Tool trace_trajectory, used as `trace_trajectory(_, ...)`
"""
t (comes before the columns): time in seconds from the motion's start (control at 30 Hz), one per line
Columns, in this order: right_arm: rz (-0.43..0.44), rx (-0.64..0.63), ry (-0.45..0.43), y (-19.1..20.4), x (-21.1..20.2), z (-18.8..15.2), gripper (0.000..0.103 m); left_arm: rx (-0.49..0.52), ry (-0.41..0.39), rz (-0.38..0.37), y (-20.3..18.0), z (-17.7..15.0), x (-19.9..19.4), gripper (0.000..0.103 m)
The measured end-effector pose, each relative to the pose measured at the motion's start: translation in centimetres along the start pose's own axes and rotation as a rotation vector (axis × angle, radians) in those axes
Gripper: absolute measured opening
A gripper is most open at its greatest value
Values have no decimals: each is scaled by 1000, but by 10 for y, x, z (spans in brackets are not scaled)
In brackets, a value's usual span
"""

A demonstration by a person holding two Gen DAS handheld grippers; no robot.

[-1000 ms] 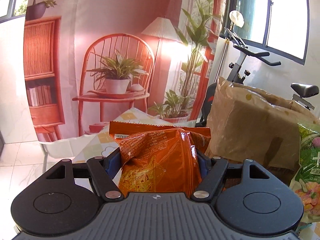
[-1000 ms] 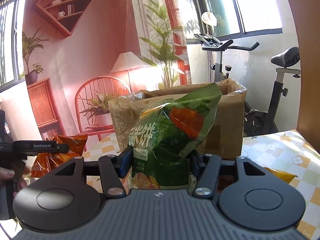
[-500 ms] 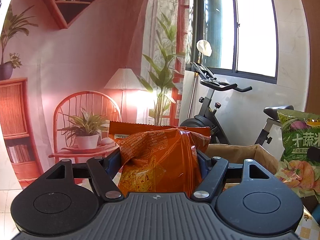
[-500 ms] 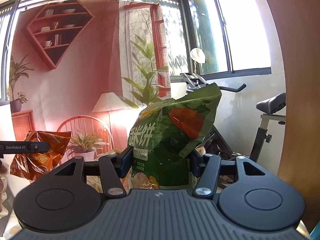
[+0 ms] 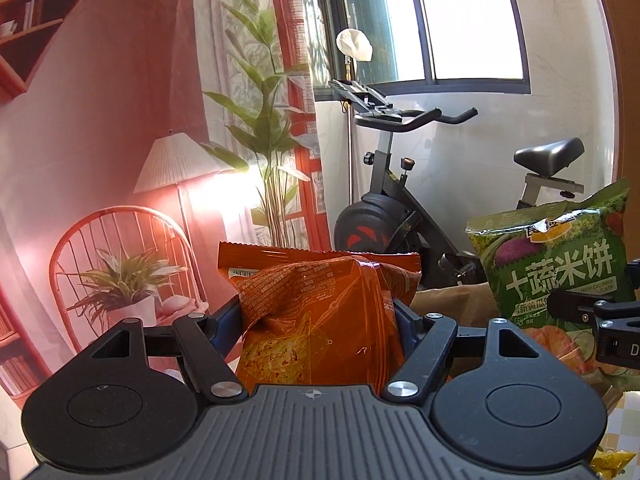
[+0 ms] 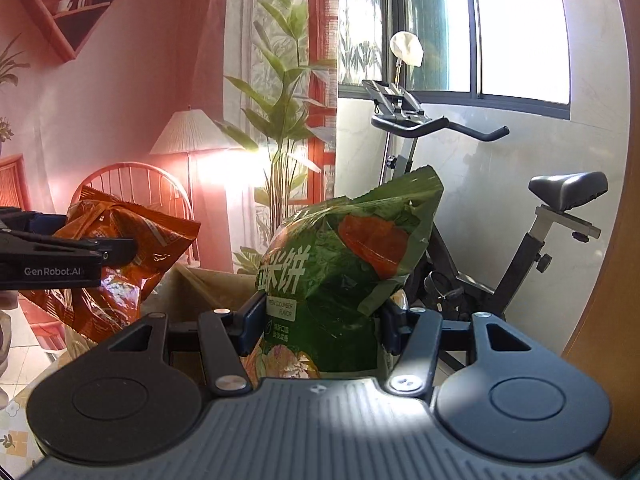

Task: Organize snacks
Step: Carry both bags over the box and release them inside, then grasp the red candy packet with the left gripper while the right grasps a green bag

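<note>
Two snack bags are up in the air, one in each gripper. The left gripper (image 5: 320,320) has its fingers pinching an orange snack bag (image 5: 320,320) around the middle, the crimped top edge standing above the pads; the small print on it is too fine to read. The right gripper (image 6: 316,316) has its fingers clamped on a green snack bag (image 6: 344,264) printed with large white Chinese characters, which read in full from the left wrist view as 十蔬米饼, with "FRESH CUCUMBER FLAVOR" in small letters beneath. Seen from the right wrist camera, the arm of the left gripper carries the white lettering "GenRobot.AI". Below and between the two bags sits one brown cardboard box (image 6: 200,292), its open top edge just visible under them. A third packet, yellow (image 5: 612,462), peeks in at the bottom corner of the left view, lying on a chequered tablecloth (image 5: 628,420). Behind stands one black exercise bike (image 6: 460,280) against a pale wall under a window, beside a printed backdrop (image 5: 100,140) showing a chair, lamp and plants.
</note>
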State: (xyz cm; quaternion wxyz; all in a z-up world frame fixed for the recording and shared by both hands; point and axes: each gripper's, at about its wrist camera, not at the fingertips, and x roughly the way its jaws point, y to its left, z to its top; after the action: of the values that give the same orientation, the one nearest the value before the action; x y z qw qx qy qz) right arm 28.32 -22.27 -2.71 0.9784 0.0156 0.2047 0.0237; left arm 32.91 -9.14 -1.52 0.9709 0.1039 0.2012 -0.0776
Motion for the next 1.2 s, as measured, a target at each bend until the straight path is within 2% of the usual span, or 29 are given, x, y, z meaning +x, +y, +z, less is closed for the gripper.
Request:
trace_trajectory(0.13,26,14,97,-1,23,-9,59,-18,74,-33,-2,-7,27,77)
trace_trajectory(0.2,21,25,127,-3,30,-11,61,-36,96,-50,2,-13,34,81)
trace_trajectory(0.27,35,46,153,-6,35,-12,61,-41,101,-54,4,-16,37,90)
trace_trajectory(0.33,36,57,164,-8,36,-12,66,-45,101,-58,7,-18,37,91)
trace_trajectory(0.5,61,78,116,-12,20,-13,66,-97,90,-78,23,-23,19,90)
trace_trajectory(0.6,157,113,55,-20,0,-19,67,-138,68,-79,37,-29,-2,90)
trace_trajectory(0.67,174,106,27,-25,-14,-25,70,-163,54,-75,48,-34,-16,90)
trace_trajectory(0.87,159,68,-51,-47,-54,-57,71,-264,58,-25,84,-77,-63,89)
trace_trajectory(0.93,169,78,-74,-57,-62,-71,78,-299,68,-13,94,-94,-72,89)
trace_trajectory(1.1,126,108,-52,-67,-77,-108,79,-347,96,35,106,-130,-87,89)
trace_trajectory(1.2,94,130,-37,-61,-85,-127,79,-392,166,29,108,-157,-92,89)
